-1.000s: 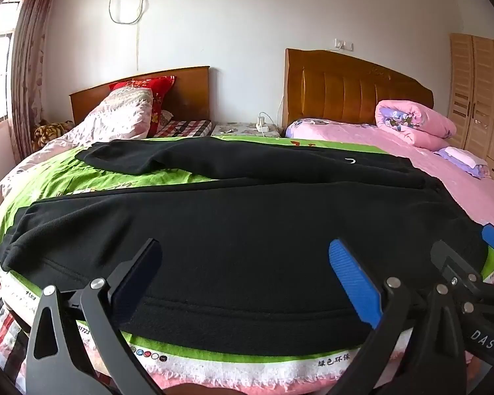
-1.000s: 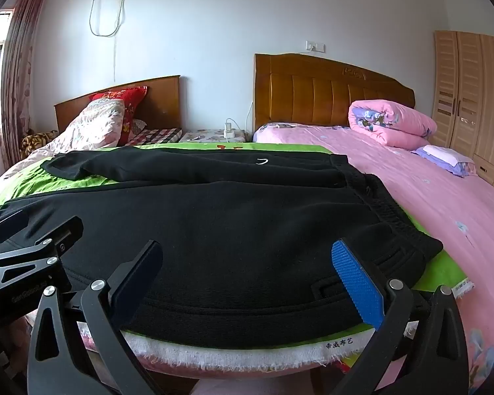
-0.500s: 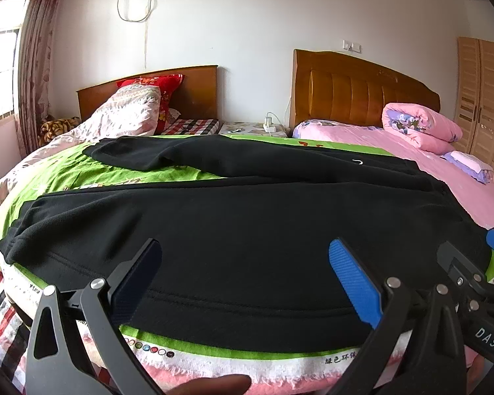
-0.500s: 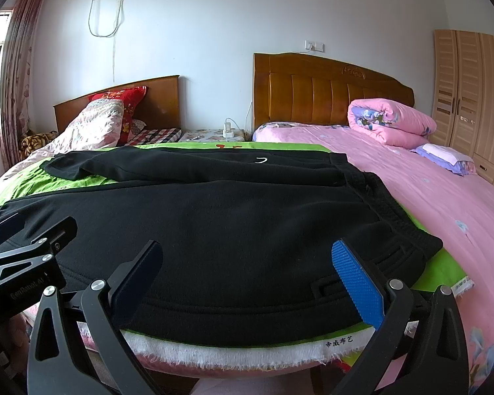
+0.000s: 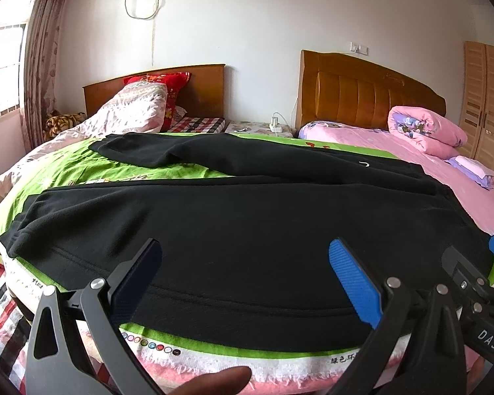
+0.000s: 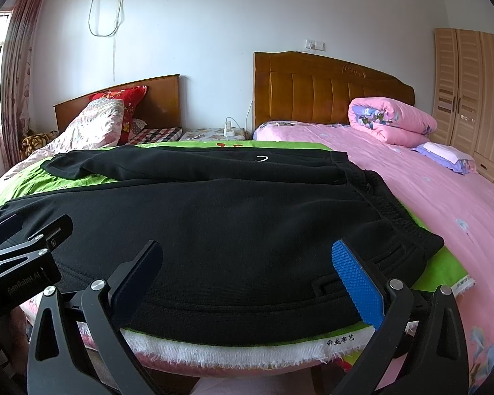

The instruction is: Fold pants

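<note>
Left gripper [image 5: 245,276]: fingers spread wide, nothing between them, level, pointing forward; one dark pad, one blue. Right gripper [image 6: 247,276]: same pose, fingers wide apart, holding nothing. The two sit side by side, each showing at the edge of the other's view. A fingertip [image 5: 227,378] shows under the left gripper.

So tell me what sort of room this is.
A home bedroom, almost certainly. Two beds with wooden headboards stand side by side, a rolled pink quilt lies on one, and a wardrobe stands along the right wall. Black pants lie spread on a green sheet.
</note>
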{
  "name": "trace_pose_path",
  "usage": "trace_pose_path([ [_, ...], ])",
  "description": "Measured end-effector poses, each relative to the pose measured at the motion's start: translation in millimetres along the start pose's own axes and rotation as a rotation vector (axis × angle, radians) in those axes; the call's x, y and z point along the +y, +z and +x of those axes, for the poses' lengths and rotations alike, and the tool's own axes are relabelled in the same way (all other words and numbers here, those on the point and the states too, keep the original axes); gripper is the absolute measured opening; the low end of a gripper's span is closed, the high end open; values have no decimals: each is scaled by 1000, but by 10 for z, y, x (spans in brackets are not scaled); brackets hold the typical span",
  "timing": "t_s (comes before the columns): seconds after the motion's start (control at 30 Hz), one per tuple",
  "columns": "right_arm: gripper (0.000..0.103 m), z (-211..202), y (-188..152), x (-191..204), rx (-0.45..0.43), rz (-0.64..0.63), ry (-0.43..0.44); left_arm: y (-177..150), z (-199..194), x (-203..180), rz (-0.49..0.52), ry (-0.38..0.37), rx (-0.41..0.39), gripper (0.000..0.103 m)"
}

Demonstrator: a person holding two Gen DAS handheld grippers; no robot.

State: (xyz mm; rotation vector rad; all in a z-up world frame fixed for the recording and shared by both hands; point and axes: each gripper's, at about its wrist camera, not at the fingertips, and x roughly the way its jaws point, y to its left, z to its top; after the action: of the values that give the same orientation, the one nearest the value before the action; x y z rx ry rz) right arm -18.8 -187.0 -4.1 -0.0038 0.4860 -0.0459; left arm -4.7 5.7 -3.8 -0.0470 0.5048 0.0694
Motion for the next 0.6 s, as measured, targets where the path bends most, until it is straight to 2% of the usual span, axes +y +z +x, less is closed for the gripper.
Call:
trace_pose_path([
  [0.6,99,2,-9,-6,2,2,1,37,17,-7,3,-30,8,102],
])
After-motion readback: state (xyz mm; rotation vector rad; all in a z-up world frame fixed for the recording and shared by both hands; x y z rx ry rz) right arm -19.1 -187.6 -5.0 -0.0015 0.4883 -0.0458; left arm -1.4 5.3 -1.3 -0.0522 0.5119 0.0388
